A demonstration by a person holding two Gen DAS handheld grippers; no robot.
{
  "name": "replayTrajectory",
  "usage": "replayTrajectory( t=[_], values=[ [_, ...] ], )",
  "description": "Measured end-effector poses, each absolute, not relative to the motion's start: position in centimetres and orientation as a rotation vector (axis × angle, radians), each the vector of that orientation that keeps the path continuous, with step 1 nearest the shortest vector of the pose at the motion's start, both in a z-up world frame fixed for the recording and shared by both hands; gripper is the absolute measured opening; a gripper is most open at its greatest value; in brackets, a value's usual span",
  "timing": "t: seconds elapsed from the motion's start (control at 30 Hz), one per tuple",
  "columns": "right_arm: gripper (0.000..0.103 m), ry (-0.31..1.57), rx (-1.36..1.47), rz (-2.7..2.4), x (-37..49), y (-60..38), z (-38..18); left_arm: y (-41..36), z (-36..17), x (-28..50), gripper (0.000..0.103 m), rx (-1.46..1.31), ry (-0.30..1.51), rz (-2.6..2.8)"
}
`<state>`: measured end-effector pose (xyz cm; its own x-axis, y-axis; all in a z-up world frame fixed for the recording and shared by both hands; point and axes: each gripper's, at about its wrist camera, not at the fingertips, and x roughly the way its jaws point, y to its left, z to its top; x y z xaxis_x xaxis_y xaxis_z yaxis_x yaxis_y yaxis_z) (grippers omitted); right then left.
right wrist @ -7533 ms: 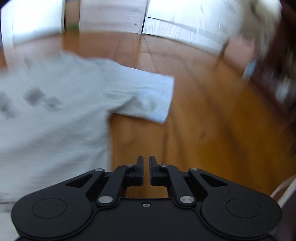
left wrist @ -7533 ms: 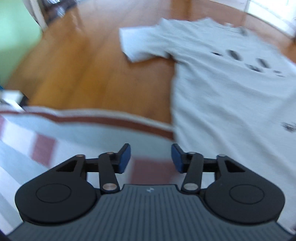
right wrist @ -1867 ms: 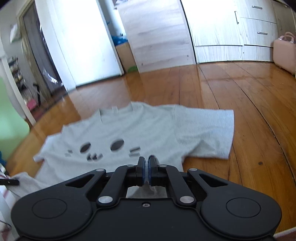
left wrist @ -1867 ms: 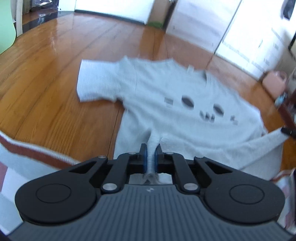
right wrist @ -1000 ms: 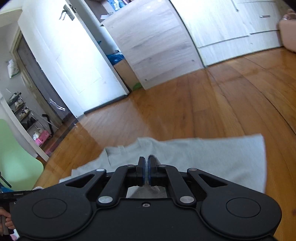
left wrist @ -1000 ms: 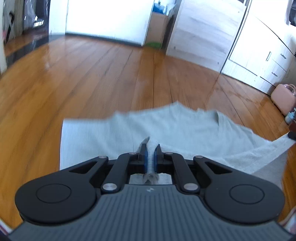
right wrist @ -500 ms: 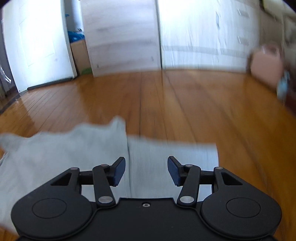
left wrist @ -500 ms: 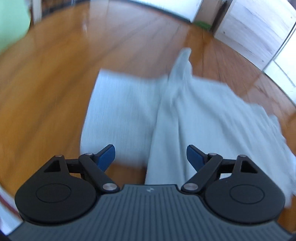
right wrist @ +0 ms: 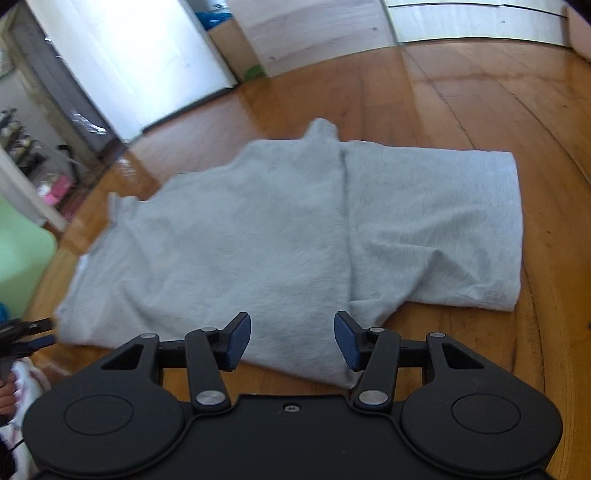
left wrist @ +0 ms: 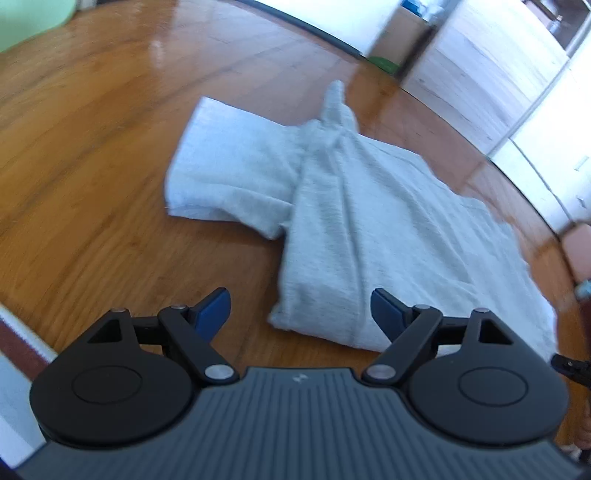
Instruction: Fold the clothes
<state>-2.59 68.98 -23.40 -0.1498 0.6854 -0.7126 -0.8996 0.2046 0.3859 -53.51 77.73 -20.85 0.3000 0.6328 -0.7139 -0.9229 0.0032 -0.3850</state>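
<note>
A light grey T-shirt (left wrist: 369, 221) (right wrist: 240, 236) lies on the wooden floor, folded in half crosswise so its plain back faces up. One short sleeve (left wrist: 225, 173) sticks out to the left in the left wrist view; the other sleeve (right wrist: 436, 221) lies flat at the right in the right wrist view. My left gripper (left wrist: 301, 314) hovers open just above the folded edge, holding nothing. My right gripper (right wrist: 292, 341) is open too, over the near edge of the shirt by the sleeve seam.
Wooden floor (left wrist: 92, 129) surrounds the shirt. White doors and pale cabinets (right wrist: 314, 26) stand at the far side. A striped cloth edge (left wrist: 14, 332) lies at the lower left. The other gripper's tip (right wrist: 26, 332) shows at the left edge.
Both grippers, shut on the shirt's hem a second ago, carried it over the upper half, then opened and let go. Since then they have drawn back slightly and tilted down.
</note>
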Motion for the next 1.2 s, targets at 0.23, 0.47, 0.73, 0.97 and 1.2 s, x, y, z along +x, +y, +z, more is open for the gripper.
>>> replayTrajectory(
  t=[0.23,0.47,0.73,0.97,1.2],
  values=[
    [0.006,1.02,-0.228,1.482,-2.2,70.0,-23.9,78.5,-20.7,-53.9,0.08,-0.831,0.478,1.192],
    [0.005,0.882,-0.016,1.542,-0.4,65.7,-20.0,79.1,-21.2,-55.6,0.074,-0.883,0.382,1.067],
    [0.01,1.071,0.005,1.407,1.2,66.7,-23.7,79.4,-22.3,-54.5,0.073,-0.901,0.364,0.972],
    [0.038,1.16,-0.052,1.404,-0.2,68.1,-25.5,79.8,-23.0,-53.6,0.007,-0.909,0.343,0.908],
    [0.006,1.021,-0.148,1.52,-1.6,69.7,-23.1,80.5,-22.5,-53.0,0.034,-0.898,0.321,0.891]
  ],
)
